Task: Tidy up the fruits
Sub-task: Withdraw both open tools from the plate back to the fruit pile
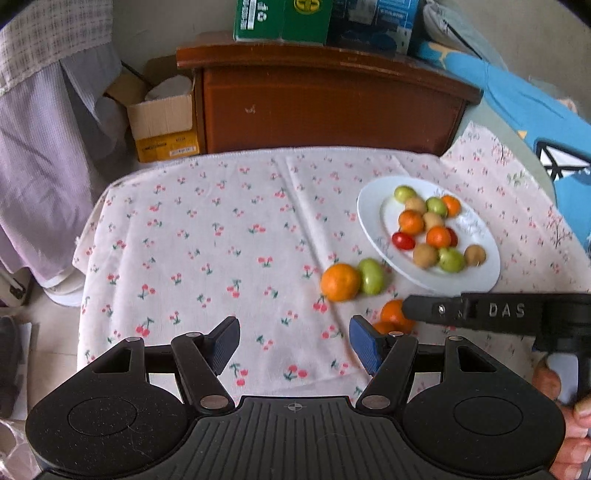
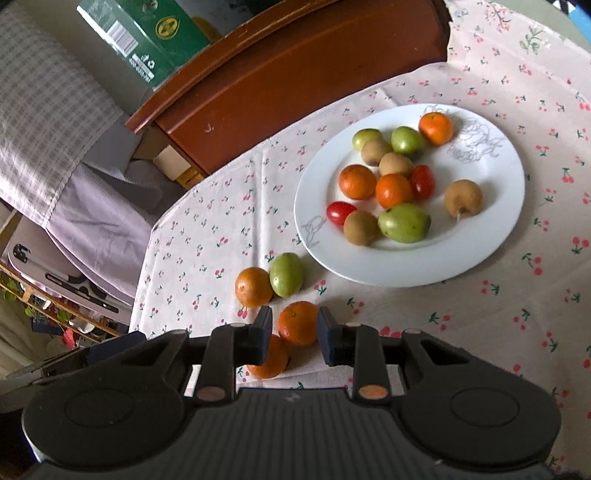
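Note:
A white plate (image 1: 476,275) (image 2: 369,271) at the right of the cherry-print cloth holds several small oranges, green fruits, brown fruits and red tomatoes. Left of the plate, an orange (image 1: 340,282) (image 2: 253,287) and a green fruit (image 1: 372,276) (image 2: 287,275) lie touching on the cloth. My right gripper (image 2: 295,326) (image 1: 408,307) is shut on a small orange (image 2: 297,322) (image 1: 393,313) low over the cloth. Another orange (image 2: 269,363) (image 1: 384,327) lies partly hidden under its left finger. My left gripper (image 1: 293,332) stands open and empty over bare cloth, left of these fruits.
A brown wooden cabinet (image 1: 325,107) with green and blue boxes (image 1: 284,18) on top stands behind the table. An open cardboard box (image 1: 162,118) sits on the floor beside it. Pale fabric (image 1: 44,140) hangs at the left. A person's fingers (image 1: 546,380) hold the right gripper's handle.

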`<state>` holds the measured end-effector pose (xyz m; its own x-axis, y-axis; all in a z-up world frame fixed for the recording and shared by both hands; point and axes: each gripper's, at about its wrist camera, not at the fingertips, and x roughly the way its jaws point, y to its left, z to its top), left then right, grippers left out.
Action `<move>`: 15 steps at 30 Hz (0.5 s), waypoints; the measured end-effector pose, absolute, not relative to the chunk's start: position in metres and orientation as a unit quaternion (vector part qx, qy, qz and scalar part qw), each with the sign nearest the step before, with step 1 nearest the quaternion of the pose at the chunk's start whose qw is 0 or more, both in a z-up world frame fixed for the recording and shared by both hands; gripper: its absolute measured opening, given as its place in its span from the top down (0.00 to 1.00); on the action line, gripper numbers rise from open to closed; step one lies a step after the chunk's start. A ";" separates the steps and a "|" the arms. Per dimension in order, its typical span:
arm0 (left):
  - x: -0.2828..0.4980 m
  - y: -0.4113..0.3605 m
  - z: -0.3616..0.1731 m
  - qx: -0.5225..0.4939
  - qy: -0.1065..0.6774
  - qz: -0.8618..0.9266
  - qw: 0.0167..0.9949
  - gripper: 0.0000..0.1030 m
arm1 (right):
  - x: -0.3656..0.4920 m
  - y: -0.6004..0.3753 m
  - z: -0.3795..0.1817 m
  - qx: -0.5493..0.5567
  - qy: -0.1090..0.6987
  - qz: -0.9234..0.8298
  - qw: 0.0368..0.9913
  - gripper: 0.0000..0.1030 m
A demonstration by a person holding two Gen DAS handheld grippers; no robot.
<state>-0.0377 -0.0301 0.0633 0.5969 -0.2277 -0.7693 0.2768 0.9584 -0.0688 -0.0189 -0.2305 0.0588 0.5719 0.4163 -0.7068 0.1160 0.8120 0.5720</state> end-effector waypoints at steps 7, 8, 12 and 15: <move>-0.042 -0.035 0.050 0.054 0.440 -0.145 0.884 0.37 | -0.013 -0.221 0.054 0.272 0.456 0.089 0.843 0.73; -0.043 -0.035 0.049 0.054 0.441 -0.147 0.883 0.37 | -0.012 -0.220 0.053 0.269 0.456 0.089 0.844 0.73; -0.044 -0.037 0.047 0.058 0.444 -0.152 0.881 0.37 | -0.011 -0.216 0.051 0.260 0.458 0.085 0.846 0.73; -0.044 -0.038 0.046 0.055 0.447 -0.157 0.879 0.37 | -0.010 -0.212 0.052 0.246 0.455 0.086 0.851 0.71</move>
